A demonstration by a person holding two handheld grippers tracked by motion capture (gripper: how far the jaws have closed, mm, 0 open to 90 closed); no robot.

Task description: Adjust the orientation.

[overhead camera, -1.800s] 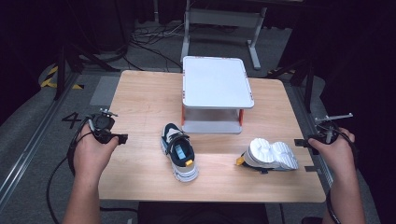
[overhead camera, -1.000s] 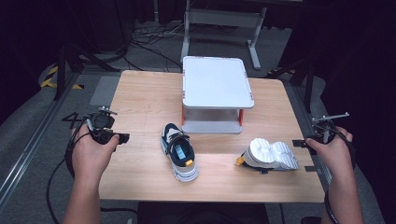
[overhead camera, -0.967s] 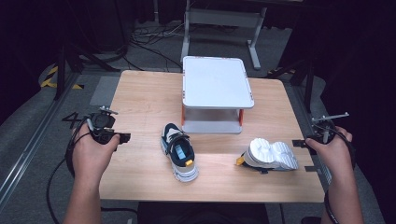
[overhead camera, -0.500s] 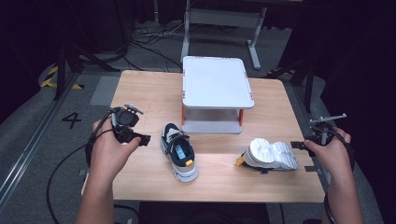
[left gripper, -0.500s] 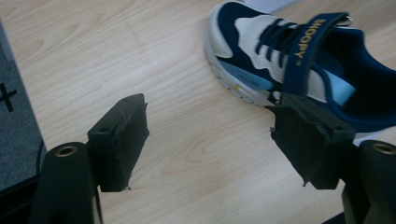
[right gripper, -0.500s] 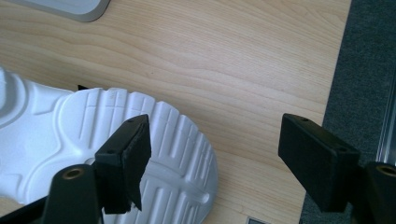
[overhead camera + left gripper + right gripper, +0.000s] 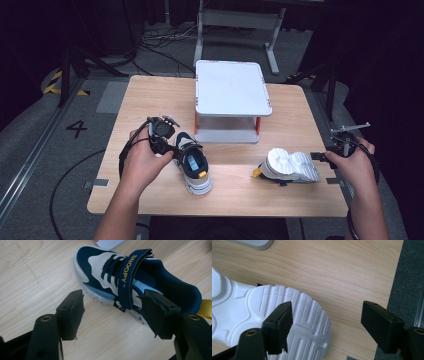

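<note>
The left gripper (image 7: pixel 176 150) has its fingers apart and just closing beside a navy shoe (image 7: pixel 192 162) with white panels, a yellow-lettered strap and white sole, upright mid-desk (image 7: pixel 150 100). To the right, a second shoe (image 7: pixel 290 167) lies sole-up by the right gripper (image 7: pixel 320 156), fingers wide, holding nothing.

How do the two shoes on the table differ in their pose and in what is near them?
The left shoe stands upright on its sole, navy upper and strap showing; the right shoe lies tipped, white sole facing up. The left gripper has open jaws straddling the left shoe's side; the right gripper waits open beside the right shoe. Both rest on the wooden table.
</note>
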